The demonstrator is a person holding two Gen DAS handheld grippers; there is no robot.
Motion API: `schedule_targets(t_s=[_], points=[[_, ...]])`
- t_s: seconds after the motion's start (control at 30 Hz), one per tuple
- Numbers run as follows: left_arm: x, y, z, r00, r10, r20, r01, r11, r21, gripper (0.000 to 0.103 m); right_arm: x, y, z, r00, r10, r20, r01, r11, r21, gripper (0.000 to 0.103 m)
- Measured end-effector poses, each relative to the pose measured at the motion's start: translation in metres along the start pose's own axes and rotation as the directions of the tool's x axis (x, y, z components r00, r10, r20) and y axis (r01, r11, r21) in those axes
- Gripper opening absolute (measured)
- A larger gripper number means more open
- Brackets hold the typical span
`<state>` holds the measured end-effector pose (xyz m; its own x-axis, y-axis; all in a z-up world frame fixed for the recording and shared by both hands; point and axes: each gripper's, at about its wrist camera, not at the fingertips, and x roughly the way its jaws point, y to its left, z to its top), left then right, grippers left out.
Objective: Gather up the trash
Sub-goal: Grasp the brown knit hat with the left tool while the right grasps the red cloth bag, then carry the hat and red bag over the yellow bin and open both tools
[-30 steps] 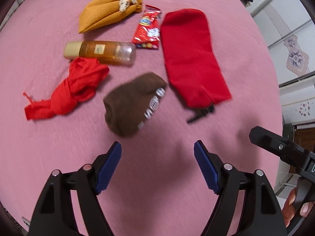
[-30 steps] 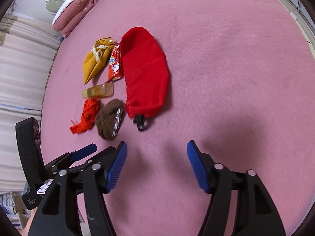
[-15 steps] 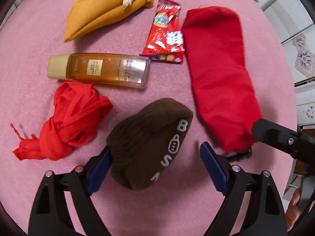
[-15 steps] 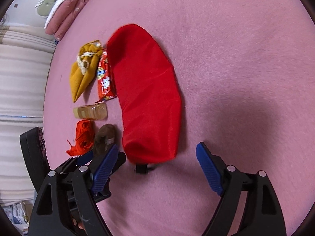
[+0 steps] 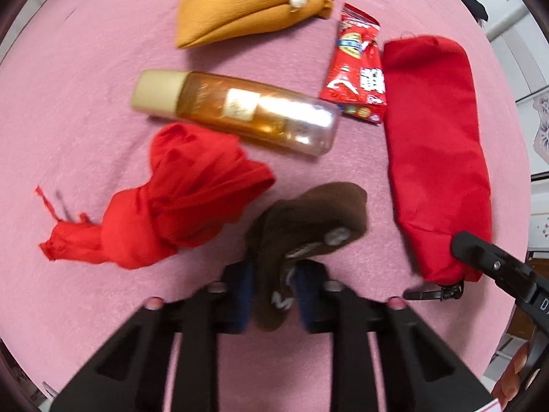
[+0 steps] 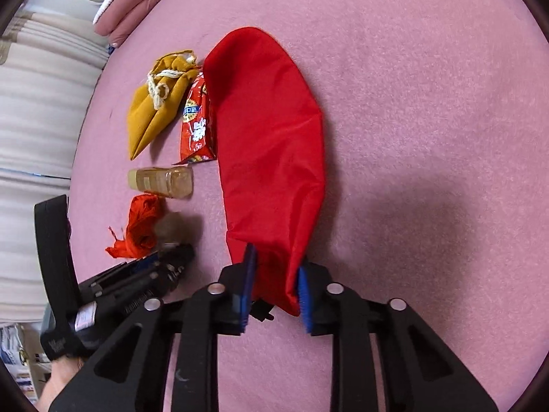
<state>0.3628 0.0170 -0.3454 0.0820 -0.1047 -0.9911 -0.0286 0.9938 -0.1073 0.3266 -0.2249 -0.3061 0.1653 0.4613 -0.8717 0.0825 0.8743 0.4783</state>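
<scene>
Both sets of jaws, wide apart a moment ago, are now being closed on cloth. The brown sock [image 5: 308, 219] is being pinched at its near end by the left gripper [image 5: 272, 300], and the mouth end of the red pouch [image 6: 271, 158] is being clamped by the right gripper [image 6: 274, 295] (its black clip is showing just below the pads). Collection is judged to be starting: bag in one hand, first item in the other. The sock is being bunched, soft and ribbed, on the pink blanket [image 5: 85, 79] beside the red rag [image 5: 178, 199].
</scene>
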Motion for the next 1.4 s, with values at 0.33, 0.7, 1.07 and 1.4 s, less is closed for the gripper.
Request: schedule_targets(t_s=[0.33, 0.7, 1.07, 1.4], points=[[-0.007, -0.015, -0.065, 0.994, -0.095, -0.055, 0.095, 0.995, -0.012, 0.012, -0.042, -0.025, -0.06, 1.0, -0.014, -0.006, 0.014, 1.0, 0.02, 0.016], [-0.008, -0.097, -0.17, 0.967, -0.206, -0.151, 0.213, 0.977, 0.032, 0.012, -0.121, -0.103, -0.165, 0.997, -0.037, 0.06, 0.028, 0.987, 0.157, 0.015], [-0.018, -0.206, -0.226, 0.943, -0.261, -0.205, 0.294, 0.945, 0.147, 0.012, -0.209, -0.192, -0.239, 0.979, -0.077, 0.187, 0.012, 0.946, 0.325, 0.014], [-0.028, -0.332, -0.261, 0.935, -0.258, -0.241, 0.32, 0.908, 0.269, 0.012, -0.273, -0.273, -0.277, 0.951, -0.142, 0.273, 0.007, 0.897, 0.442, 0.014]])
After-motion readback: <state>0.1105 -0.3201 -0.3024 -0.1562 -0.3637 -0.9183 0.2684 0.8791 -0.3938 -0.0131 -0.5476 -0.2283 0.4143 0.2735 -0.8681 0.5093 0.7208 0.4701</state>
